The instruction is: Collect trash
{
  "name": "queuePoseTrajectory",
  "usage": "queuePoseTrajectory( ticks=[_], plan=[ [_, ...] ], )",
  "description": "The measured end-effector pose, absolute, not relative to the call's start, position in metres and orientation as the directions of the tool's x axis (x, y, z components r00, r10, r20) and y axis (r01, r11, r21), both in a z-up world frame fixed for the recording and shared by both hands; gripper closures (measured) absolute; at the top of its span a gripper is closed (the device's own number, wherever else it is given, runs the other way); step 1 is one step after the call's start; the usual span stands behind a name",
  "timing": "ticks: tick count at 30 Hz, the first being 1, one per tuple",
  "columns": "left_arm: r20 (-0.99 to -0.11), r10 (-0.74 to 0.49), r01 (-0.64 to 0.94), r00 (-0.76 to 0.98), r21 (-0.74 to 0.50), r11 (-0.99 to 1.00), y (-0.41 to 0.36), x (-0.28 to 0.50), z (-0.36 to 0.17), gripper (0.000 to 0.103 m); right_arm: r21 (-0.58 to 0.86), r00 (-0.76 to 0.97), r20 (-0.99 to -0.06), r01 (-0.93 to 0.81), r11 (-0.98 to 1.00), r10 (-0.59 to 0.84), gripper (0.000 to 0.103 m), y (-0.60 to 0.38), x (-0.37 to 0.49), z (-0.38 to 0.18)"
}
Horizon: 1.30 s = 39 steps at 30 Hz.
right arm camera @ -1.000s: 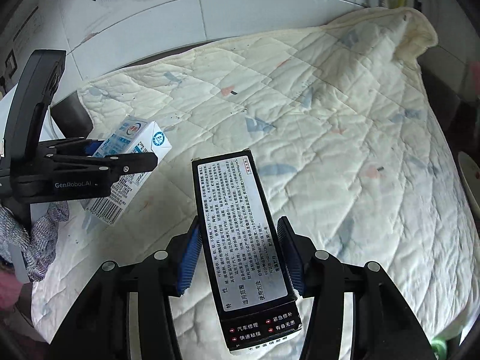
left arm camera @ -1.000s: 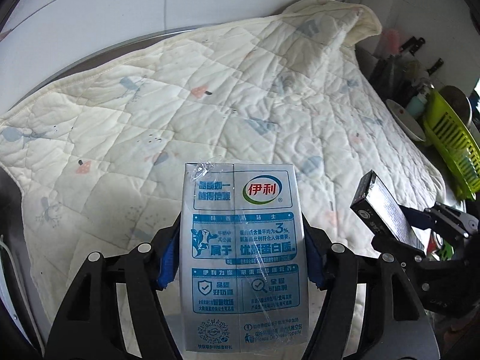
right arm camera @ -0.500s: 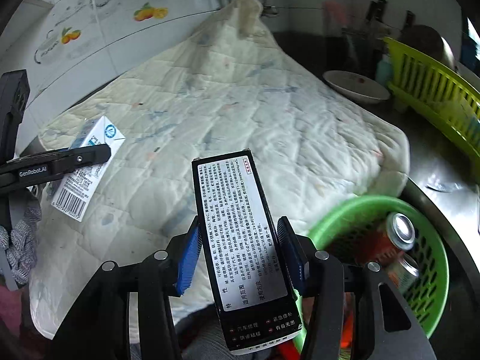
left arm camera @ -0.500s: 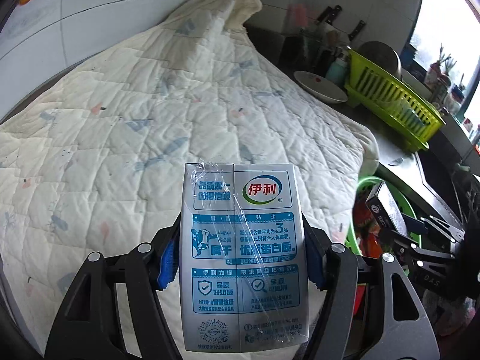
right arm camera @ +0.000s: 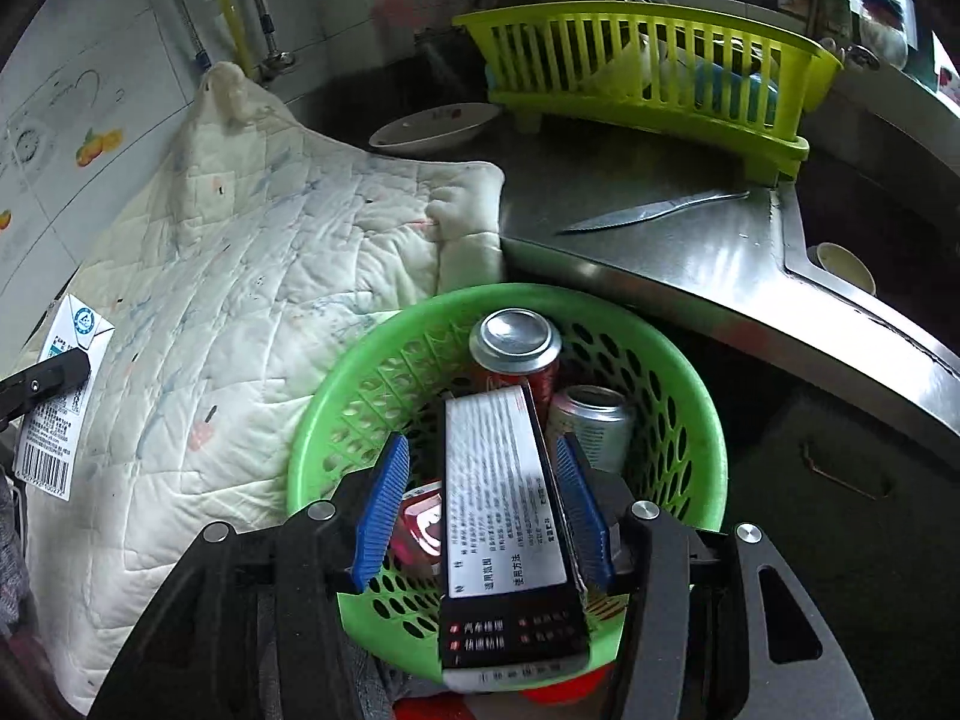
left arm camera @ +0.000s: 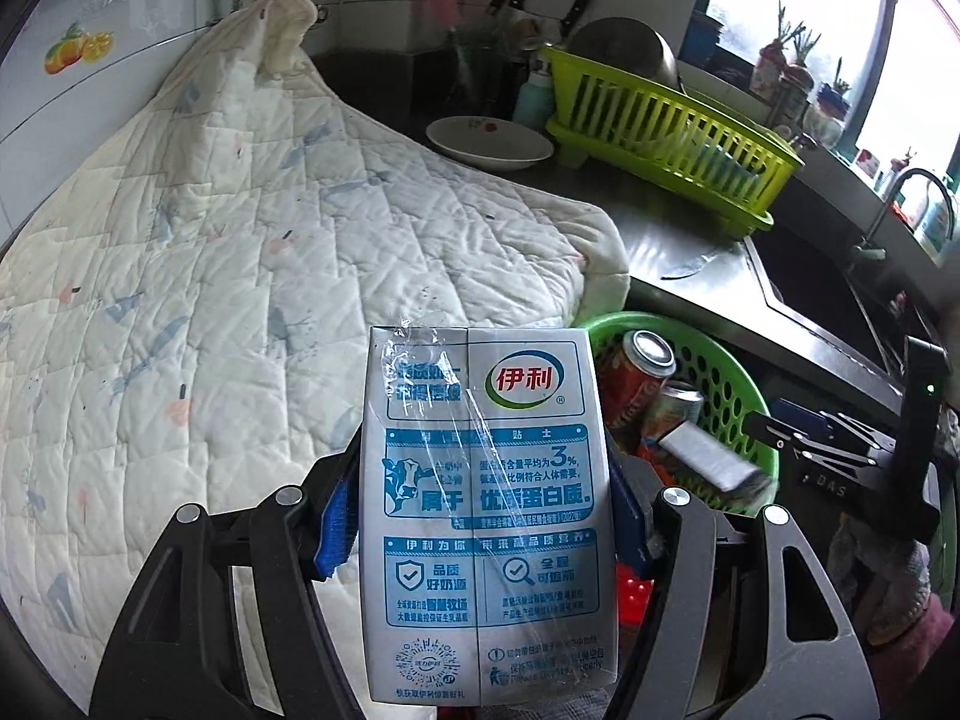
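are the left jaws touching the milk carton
Touching: left wrist view shows both blue pads pressed against the milk carton's sides.

1. The basket [right arm camera: 708, 420] is set just right of the quilt [right arm camera: 240, 300], below the counter [right arm camera: 660, 228] edge.
2. Two cans [right arm camera: 516, 348] are held in the basket.
3. The knife [right arm camera: 648, 213] is laid on the counter, before the dish rack [right arm camera: 648, 60].

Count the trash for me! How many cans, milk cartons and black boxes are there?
Cans: 2, both in the green basket
Milk carton: 1
Black box: 1
Total: 4
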<state>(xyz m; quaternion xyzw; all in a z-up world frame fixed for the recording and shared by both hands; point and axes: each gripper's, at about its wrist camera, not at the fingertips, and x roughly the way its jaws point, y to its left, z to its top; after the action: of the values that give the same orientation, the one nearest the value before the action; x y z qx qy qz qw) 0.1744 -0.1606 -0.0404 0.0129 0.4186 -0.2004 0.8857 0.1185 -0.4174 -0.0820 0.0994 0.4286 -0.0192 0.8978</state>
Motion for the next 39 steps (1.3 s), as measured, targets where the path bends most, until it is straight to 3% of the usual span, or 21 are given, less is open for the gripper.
queuePoseTrajectory(
  ticks=[6, 18, 25, 28, 39],
  plan=[
    [-0.748, -0.357, 0.426, 0.56, -0.111, 0.898, -0.197, 0.178, -0.043, 0.037, 0.185, 0.648, -0.76, 0.146, 0.972, 0.048, 0.044, -0.428, 0.108, -0.084],
    [-0.744, -0.39, 0.513, 0.543, -0.074, 0.855, -0.254, 0.187, -0.052, 0.036, 0.153, 0.718, -0.696, 0.151, 0.977, -0.002, 0.016, -0.427, 0.074, -0.066],
    [-0.746, -0.413, 0.551, 0.523, -0.073, 0.831, -0.271, 0.191, -0.059, 0.035, 0.16, 0.732, -0.68, 0.175, 0.971, -0.02, 0.011, -0.43, 0.062, -0.066],
    [-0.732, -0.426, 0.557, 0.532, -0.076, 0.827, -0.271, 0.191, -0.058, 0.026, 0.162, 0.733, -0.68, 0.181, 0.97, -0.023, 0.011, -0.43, 0.06, -0.068],
    [-0.7, -0.443, 0.548, 0.56, -0.089, 0.832, -0.25, 0.176, -0.048, 0.015, 0.177, 0.745, -0.667, 0.156, 0.972, 0.002, 0.01, -0.415, 0.058, -0.064]
  ],
)
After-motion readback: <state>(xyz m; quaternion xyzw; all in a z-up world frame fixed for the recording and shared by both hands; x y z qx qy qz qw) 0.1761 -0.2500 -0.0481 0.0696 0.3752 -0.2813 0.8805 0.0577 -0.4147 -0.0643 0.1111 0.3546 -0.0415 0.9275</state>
